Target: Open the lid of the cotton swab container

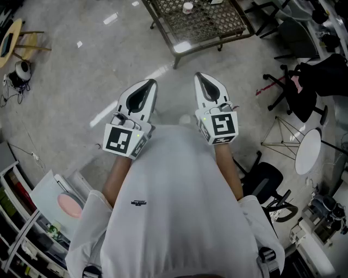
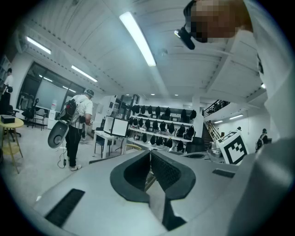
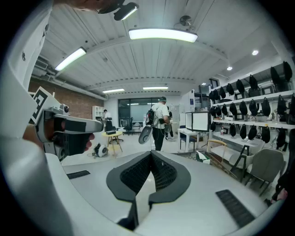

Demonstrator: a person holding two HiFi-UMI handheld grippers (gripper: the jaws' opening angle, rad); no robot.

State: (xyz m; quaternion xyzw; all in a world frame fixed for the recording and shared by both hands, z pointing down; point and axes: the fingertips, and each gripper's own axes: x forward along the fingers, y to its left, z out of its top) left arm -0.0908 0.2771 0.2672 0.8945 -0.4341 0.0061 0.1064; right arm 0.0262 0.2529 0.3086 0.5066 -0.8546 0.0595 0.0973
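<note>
Step in hand: none of the task proper; this reads as the approach, before any reach.

- Left tongs (image 1: 148, 84): pressed together, nothing between the pads; the left gripper view shows only open room beyond the tips.
- Right tongs (image 1: 200, 79): likewise pressed together and empty.
- Both are held close in front of the person's white shirt (image 1: 174, 206), side by side, tips toward 12 o'clock, hanging over bare floor (image 1: 81, 70).
- A mesh-topped bench (image 1: 217, 30) stands at 12 o'clock, well apart from both tongs.
- On it, near the far edge, sits a small white pot (image 1: 187, 7). It is probably the cotton swab container, but it is too small to tell, and no lid can be made out.

Next move, as I judge it: close the gap to the bench and confirm the pot is the container. Then spread both tongs, one to steady the body and the other to catch the lid. How the lid opens cannot be judged from here.
</note>
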